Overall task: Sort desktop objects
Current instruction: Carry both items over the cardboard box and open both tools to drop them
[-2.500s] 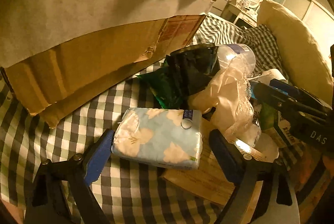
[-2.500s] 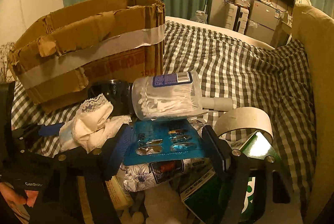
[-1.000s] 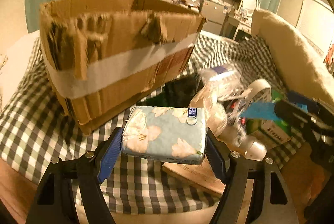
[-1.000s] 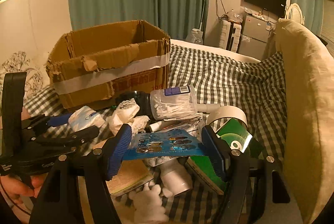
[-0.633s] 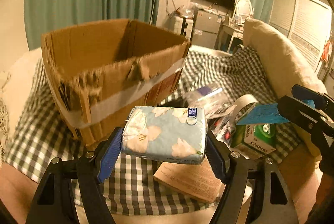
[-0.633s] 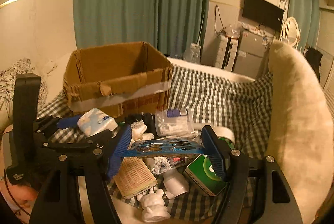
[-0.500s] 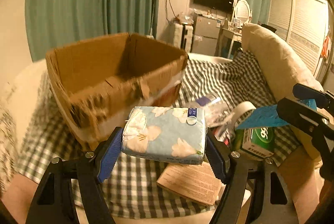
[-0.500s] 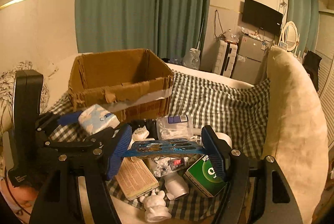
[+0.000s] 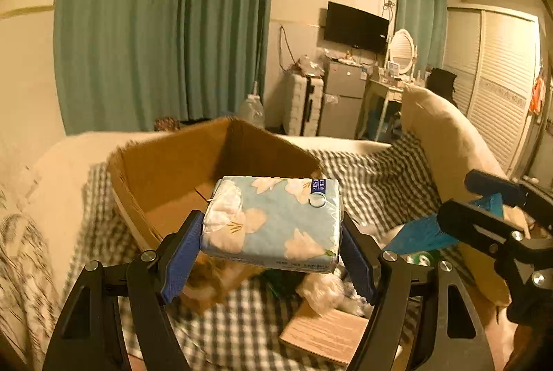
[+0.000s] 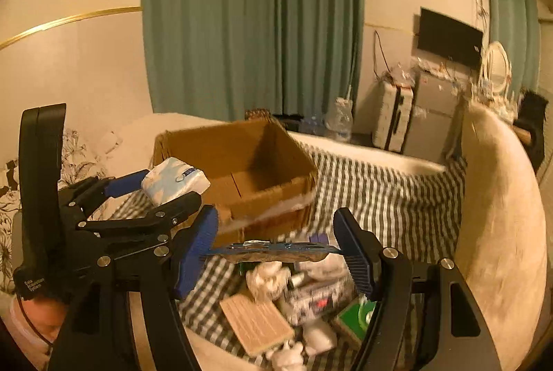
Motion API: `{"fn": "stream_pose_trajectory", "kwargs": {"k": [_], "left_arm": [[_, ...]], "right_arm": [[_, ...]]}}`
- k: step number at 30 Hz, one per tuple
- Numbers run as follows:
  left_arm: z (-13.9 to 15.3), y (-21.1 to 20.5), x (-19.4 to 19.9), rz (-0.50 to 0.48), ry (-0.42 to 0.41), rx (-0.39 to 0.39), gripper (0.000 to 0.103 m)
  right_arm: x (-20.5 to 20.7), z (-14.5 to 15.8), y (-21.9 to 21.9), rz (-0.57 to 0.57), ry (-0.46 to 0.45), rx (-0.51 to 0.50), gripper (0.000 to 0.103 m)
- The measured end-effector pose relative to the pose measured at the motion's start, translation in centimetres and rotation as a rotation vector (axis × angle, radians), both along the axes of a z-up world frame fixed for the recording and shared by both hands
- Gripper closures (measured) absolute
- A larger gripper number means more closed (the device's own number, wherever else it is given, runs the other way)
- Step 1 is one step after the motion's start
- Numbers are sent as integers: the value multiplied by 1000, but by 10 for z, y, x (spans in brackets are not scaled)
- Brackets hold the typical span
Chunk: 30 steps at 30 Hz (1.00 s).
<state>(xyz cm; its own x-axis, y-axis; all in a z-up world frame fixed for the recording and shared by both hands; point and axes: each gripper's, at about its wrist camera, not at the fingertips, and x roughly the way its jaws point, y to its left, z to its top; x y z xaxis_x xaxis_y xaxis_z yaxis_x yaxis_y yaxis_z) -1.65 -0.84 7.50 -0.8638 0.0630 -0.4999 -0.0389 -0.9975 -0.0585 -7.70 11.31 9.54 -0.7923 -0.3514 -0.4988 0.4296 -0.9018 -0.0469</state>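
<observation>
Left gripper (image 9: 271,244) clamps a floral tissue pack (image 9: 273,222); right gripper (image 10: 276,253) clamps a blue blister card (image 10: 273,248). Ahead, the cardboard box (image 9: 193,177) looks empty; beneath, clutter (image 10: 297,295) remains unsorted.

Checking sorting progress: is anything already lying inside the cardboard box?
No: in the left wrist view the cardboard box shows only its bare brown floor and flaps.

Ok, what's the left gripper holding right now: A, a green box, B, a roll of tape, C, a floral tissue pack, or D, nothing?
C: the left gripper clamps the blue floral tissue pack between its blue pads, in front of the open cardboard box.
</observation>
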Motion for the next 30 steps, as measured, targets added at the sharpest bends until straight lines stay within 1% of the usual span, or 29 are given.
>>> {"fn": "stream_pose_trajectory", "kwargs": {"k": [5,11,15,18,20,23,28,30], "left_arm": [[18,-18,-11,41,20,-41,26],[20,-44,-35,106,1,-52,26],[13,-54,-51,130,-19,-52,26],[0,-61,-64,147,-46,-48,26],[-9,-64,-72,145,-67,-39,26],[-21,-65,-82,140,-95,-47,26],[-31,-61,-90,136,-107,-57,26],[-34,-60,-93,145,-111,-77,26]], "right_arm": [[-19,18,-17,46,41,-9,34],[-53,22,-37,85,48,-48,34],[-81,13,-48,97,18,-71,34],[-100,5,-55,97,-9,-80,34],[-114,-4,-60,94,-27,-78,34],[-132,-15,-67,89,-51,-72,34],[-148,-33,-73,88,-84,-69,34],[-154,-39,-74,86,-99,-73,34]]}}
